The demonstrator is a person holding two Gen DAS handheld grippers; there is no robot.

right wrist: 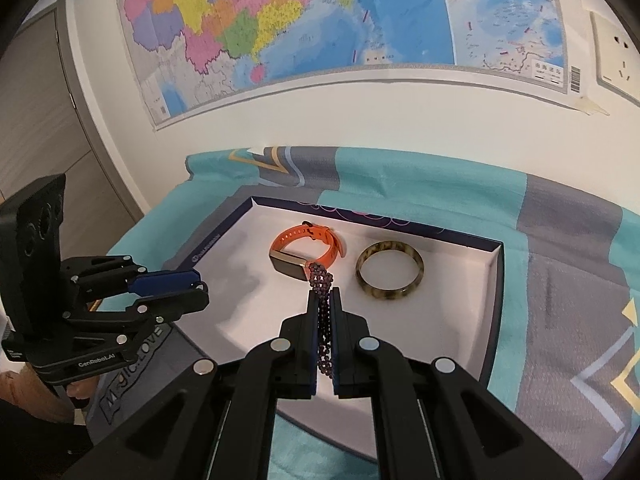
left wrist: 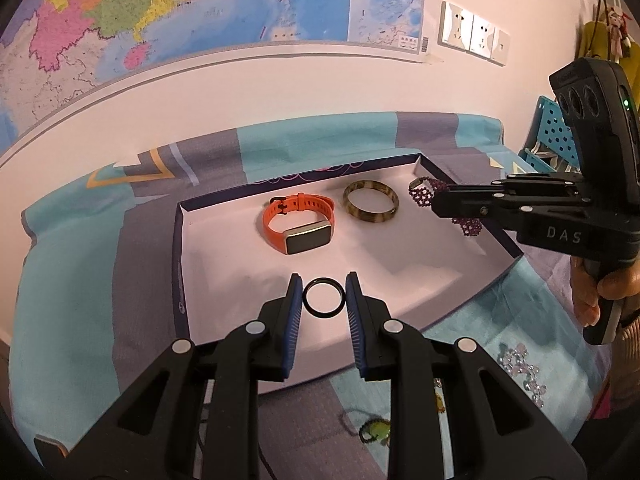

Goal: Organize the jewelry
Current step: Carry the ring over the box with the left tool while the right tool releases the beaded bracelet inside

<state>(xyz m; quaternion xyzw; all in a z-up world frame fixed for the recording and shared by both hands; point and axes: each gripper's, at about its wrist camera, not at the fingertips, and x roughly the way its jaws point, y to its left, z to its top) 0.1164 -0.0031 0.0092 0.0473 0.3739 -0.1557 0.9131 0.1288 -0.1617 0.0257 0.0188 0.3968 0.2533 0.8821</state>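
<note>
A white-lined box with a dark rim lies on the cloth. In it are an orange watch and a brown mottled bangle; both also show in the right wrist view, the watch and the bangle. My left gripper is open around a black ring, which sits between the pads over the box floor. My right gripper is shut on a purple beaded bracelet and holds it above the box; the right gripper with the beads shows at the box's right side.
A teal and grey cloth covers the table. A clear crystal bracelet and a green hair tie lie on the cloth in front of the box. A blue perforated basket stands at the right. A map hangs on the wall.
</note>
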